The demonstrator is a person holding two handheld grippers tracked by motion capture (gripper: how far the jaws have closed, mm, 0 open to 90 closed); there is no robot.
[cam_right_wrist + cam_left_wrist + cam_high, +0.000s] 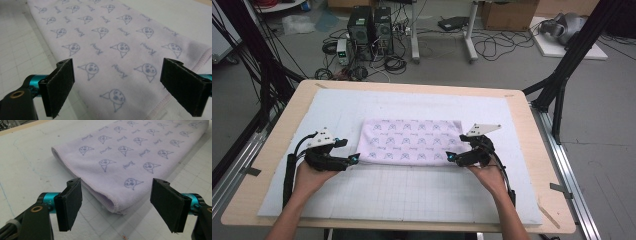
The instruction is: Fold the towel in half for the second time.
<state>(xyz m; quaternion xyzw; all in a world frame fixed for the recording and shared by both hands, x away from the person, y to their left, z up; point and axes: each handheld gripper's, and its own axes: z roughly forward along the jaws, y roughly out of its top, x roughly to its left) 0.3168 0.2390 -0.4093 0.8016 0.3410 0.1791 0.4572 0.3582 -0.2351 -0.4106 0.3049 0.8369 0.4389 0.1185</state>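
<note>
Lilac folded towel, one only, lies mid-worktop with its long axis running left to right.
Your two grippers flank its near corners: left gripper and right gripper both gape wide, holding nothing.

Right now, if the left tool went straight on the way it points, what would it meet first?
Most likely the near corner of the folded lilac cloth: the left tool, jaws open, points straight at it, though how far off is hard to judge.

Both grippers, the left gripper and right gripper, are black, with blue tips, flat black pads, grey three-cornered plates and black cables.
</note>
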